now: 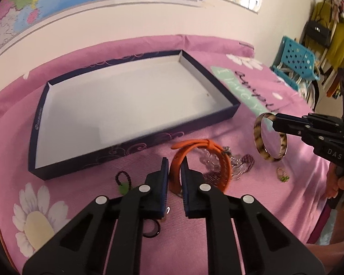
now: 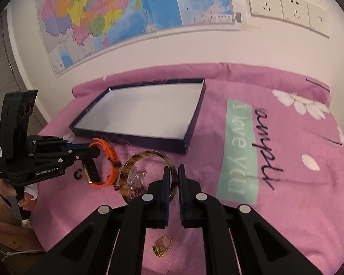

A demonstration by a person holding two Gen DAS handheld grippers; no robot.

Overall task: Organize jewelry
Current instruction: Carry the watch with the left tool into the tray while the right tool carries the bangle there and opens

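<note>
A shallow dark-blue box (image 1: 213, 78) with a white inside lies empty on the pink cloth; it also shows in the right wrist view (image 2: 195, 116). My left gripper (image 1: 174, 166) is shut on an orange strap bracelet (image 1: 217, 151), also seen from the right wrist (image 2: 112, 160), and holds it just above the cloth. My right gripper (image 2: 173, 171) is shut on a tortoiseshell bangle (image 2: 135, 158), lifted off the cloth to the right of the box's near corner; the bangle also shows in the left wrist view (image 1: 259, 137).
Clear bead jewelry (image 1: 234, 162) lies under the orange bracelet. A gold ring with a green stone (image 2: 162, 247) lies near my right gripper. A dark bead loop with a green tag (image 1: 123, 181) and a black ring (image 1: 152, 230) lie near my left gripper. A teal basket (image 1: 293, 66) stands beyond the table's right edge.
</note>
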